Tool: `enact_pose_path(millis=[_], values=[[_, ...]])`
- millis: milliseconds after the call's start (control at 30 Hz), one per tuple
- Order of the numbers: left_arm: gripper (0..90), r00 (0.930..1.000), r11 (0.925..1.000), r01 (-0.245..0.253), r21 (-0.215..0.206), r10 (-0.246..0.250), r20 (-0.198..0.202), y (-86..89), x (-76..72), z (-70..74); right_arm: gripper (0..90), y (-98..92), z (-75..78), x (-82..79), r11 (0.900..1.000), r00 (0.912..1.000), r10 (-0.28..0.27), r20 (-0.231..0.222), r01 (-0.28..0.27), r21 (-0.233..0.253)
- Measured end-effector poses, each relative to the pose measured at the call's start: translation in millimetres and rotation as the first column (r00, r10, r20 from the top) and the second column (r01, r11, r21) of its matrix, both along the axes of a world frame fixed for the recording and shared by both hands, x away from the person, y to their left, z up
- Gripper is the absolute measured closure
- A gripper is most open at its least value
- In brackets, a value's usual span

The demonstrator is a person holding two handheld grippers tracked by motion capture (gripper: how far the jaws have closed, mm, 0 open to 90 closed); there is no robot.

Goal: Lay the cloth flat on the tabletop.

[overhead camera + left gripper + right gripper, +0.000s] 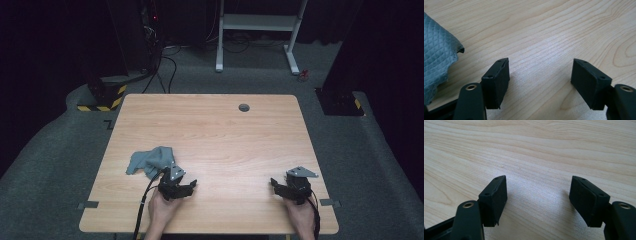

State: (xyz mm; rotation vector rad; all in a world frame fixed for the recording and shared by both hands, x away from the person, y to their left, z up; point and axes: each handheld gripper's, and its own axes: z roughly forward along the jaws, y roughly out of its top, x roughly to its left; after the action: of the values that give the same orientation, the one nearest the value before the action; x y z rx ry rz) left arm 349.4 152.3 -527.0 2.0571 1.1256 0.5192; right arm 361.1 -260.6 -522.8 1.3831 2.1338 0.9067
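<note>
One grey cloth point(150, 161), soft, light and crumpled; I'd pinch its raised fold. Both my left gripper point(540, 76) and right gripper point(538, 195) fingers stand wide, empty.

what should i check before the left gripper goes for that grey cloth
1. Left gripper open: ok, jaws stand wide apart with bare wood between them.
2. Grey cloth within reach: ok, it lies crumpled just beside the left gripper, to its far left.
3. Cloth free of the jaws: ok, in the left gripper view its edge sits apart from the near jaw.
4. Right gripper out of the way: ok, open and empty, far across the wooden table.
5. Cable trailing from the left gripper clear of the cloth: ok, it runs back toward the person.
6. Which cloth edge gives a single layer: cannot tell.
</note>
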Motion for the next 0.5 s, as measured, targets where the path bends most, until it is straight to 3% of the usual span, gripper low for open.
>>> enact_pose_path(millis=[500], values=[[27.2,1.0000,1.0000,0.005,-0.007,-0.005,-0.008,-1.4,-0.3,-0.2,30.6,-0.1,0.1,-0.4,1.000,1.0000,0.002,0.000,-0.002,-0.001]])
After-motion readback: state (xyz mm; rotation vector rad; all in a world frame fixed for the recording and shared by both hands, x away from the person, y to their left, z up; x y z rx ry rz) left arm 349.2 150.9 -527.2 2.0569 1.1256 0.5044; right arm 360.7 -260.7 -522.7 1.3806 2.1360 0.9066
